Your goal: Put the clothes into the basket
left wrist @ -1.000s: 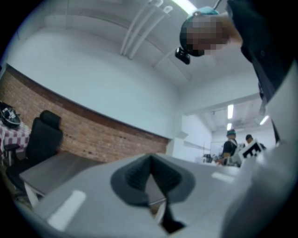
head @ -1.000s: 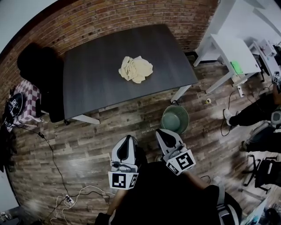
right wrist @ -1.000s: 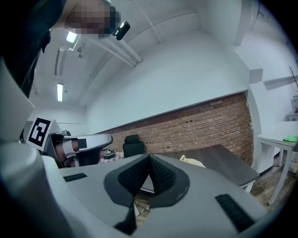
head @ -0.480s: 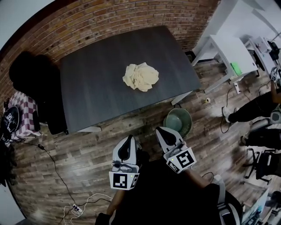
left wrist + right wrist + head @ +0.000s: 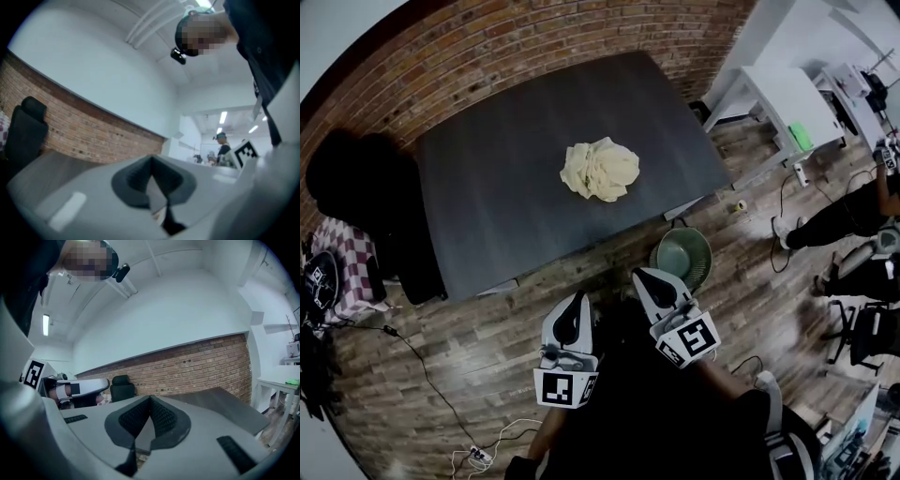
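Up at twelve o'clock the clothes [image 5: 600, 169] sit on the table [image 5: 487, 197], the basket [image 5: 684, 255] on the floor at two o'clock; left gripper [image 5: 575, 302] and right gripper [image 5: 643, 277] both have jaws pressed together, holding nothing.

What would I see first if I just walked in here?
The crumpled pale yellow cloth, alone in the middle of the dark table. Next comes the green basket on the wooden floor beside the table. The left tongs and right tongs are both shut and empty, near the person.
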A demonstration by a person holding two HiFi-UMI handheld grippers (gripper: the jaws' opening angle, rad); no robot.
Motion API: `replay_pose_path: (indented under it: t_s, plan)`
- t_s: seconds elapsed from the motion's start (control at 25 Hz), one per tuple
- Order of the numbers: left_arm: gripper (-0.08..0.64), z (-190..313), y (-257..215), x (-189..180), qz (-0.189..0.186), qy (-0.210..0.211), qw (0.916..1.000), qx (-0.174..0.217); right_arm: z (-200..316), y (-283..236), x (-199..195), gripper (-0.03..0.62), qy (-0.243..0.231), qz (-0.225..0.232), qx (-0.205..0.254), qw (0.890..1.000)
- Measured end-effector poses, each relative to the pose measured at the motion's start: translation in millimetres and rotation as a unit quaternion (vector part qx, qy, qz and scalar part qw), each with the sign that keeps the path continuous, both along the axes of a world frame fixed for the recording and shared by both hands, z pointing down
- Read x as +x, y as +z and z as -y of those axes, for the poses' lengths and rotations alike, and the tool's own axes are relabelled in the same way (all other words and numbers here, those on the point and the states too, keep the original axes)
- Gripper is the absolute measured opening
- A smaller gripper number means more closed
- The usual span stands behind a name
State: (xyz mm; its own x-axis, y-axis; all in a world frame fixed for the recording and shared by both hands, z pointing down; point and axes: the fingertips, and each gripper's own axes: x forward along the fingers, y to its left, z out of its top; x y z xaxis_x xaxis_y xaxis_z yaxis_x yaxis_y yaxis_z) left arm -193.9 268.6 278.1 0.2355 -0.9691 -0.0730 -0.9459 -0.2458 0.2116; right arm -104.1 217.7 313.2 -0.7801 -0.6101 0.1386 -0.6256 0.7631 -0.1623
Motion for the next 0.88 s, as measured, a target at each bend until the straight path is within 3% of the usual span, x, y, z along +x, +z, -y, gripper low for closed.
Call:
replay_pose_path:
  t_s: [0.52,0.88]
  plan:
    - [0.003,100,1,-12,0.015,-0.024,0.9996,-0.01,101,11,-23,0.005,-0.026,0.007,-0.011,1.0]
    - [0.003,177,12,-20,0.017,-0.046,0.998,-0.039,176,22,-39,0.005,-0.052,0.0,-0.029,0.998]
